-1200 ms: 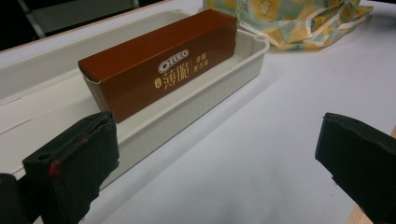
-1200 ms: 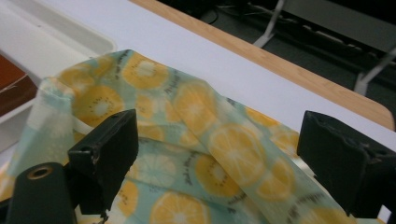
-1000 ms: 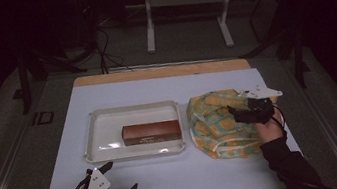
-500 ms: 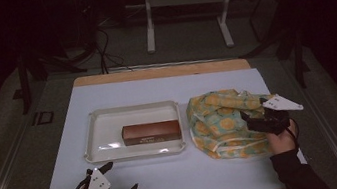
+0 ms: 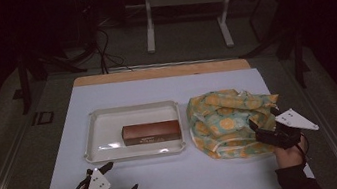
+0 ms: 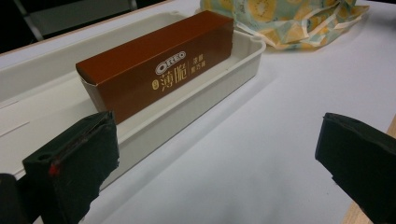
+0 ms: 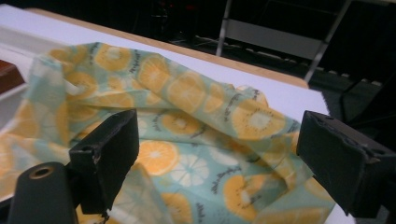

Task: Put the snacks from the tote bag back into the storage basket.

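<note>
The cloth [image 5: 231, 120] lies crumpled on the right half of the table [image 5: 178, 174], close to its right edge, long axis running front to back. The right gripper [image 5: 267, 130] hangs over its near right corner, jaws spread wide with nothing pinched (fabric just below). Bare table lies in front. The tray [image 5: 129, 115] with its box [image 5: 151, 132] sits just left. The left gripper [image 5: 119, 185] rests spread at the front edge
</note>
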Motion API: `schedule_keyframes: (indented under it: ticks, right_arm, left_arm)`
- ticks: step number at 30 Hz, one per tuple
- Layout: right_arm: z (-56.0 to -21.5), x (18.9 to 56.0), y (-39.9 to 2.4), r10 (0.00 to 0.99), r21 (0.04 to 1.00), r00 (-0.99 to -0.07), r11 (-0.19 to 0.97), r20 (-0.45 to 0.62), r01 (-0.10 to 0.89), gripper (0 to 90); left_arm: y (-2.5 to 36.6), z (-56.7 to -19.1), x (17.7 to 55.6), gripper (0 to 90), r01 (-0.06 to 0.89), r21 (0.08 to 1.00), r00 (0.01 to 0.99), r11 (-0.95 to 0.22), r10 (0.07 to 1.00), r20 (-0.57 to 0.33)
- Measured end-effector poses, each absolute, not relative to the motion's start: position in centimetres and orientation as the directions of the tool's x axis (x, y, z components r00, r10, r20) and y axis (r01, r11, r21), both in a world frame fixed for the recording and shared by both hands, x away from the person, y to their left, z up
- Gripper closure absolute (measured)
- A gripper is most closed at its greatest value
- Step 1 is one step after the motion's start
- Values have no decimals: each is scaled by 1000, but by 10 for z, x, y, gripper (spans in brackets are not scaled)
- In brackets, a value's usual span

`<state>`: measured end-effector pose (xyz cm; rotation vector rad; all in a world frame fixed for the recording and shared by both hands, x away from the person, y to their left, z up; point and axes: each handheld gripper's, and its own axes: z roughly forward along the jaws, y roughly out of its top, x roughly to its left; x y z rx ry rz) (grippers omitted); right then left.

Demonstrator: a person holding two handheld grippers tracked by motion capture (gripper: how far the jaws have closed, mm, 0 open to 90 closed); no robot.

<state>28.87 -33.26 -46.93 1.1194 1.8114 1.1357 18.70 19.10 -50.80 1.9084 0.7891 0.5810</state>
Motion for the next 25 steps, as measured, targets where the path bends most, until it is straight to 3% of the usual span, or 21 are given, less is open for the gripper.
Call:
schedule_keyframes:
  ticks: [14,25]
  right_arm:
    - [-472,258,-336,933,939,-319,250,-168,235,131]
    - [-476,262,-338,931,940,-332,239,-150,245,131]
  left_arm:
    - [189,-509,188,0,279,898,690,-341,721,59]
    - [189,-509,189,0,282,895,692,-344,720,58]
